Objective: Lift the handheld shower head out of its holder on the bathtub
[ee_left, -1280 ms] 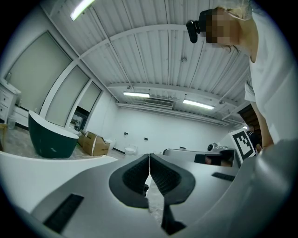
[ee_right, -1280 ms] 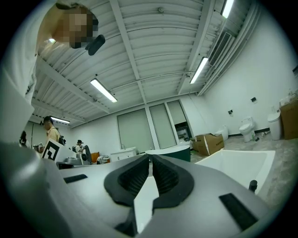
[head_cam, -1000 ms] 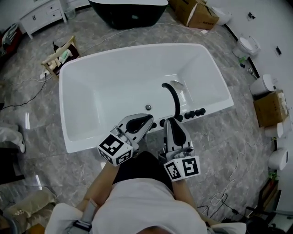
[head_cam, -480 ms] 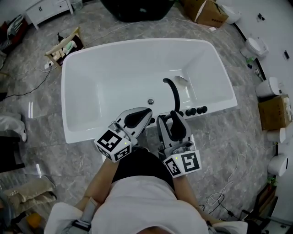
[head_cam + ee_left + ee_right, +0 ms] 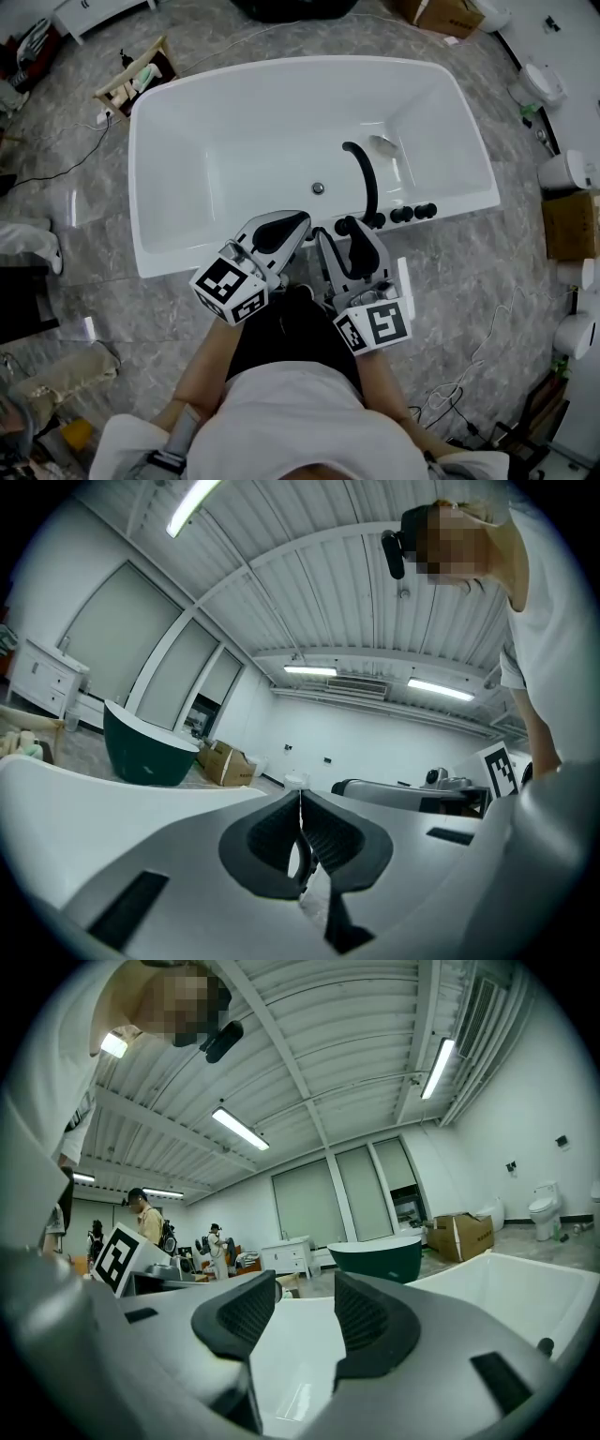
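Mostly, the right gripper [image 5: 345, 238], fingers wide and empty, hides the shower head [image 5: 349, 225]; left gripper [image 5: 298, 223] closed, empty.

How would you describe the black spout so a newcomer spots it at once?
Find the big white bathtub mid-floor. Along its near rim, just ahead of the right gripper, runs a row of black fittings. The spout is the only tall one, arching out over the basin; its neighbours are short round knobs.
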### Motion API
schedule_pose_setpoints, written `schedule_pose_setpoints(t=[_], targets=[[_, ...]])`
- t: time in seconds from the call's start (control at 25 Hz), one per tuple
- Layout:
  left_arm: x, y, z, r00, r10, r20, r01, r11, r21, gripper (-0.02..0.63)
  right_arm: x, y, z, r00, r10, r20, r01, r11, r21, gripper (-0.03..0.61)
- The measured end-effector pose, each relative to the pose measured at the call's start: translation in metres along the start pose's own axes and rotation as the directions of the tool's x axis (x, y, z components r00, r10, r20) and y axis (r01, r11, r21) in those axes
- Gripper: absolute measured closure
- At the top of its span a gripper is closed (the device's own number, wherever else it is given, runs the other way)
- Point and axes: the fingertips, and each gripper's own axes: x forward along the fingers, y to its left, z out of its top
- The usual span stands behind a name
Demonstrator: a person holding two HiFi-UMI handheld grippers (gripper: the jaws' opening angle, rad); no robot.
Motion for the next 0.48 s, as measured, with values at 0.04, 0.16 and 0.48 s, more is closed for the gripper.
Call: schedule_pose_setpoints(t=[0.04, 0.16, 0.48], targets=[[0.001, 0.002, -0.001, 1.000, 0.003, -0.002, -0.003, 1.000, -0.004, 0.601, 0.001, -0.001, -0.002, 1.000, 0.002, -0.005, -0.002, 1.000, -0.009, 0.391], [0.003, 0.004, -0.007, 1.000, 0.013, -0.010, -0.013, 1.000, -0.021, 0.601, 0.002, -0.006, -0.008, 1.000, 0.003, -0.018, -0.004, 1.000, -0.023, 0.391], [0.008, 0.014, -0.026, 0.999, 0.031, -0.036, -0.032, 0.998, -0.045, 0.601, 0.008, -0.009, -0.027, 0.998, 0.040, -0.055, -0.041, 0.999, -0.026, 0.391]])
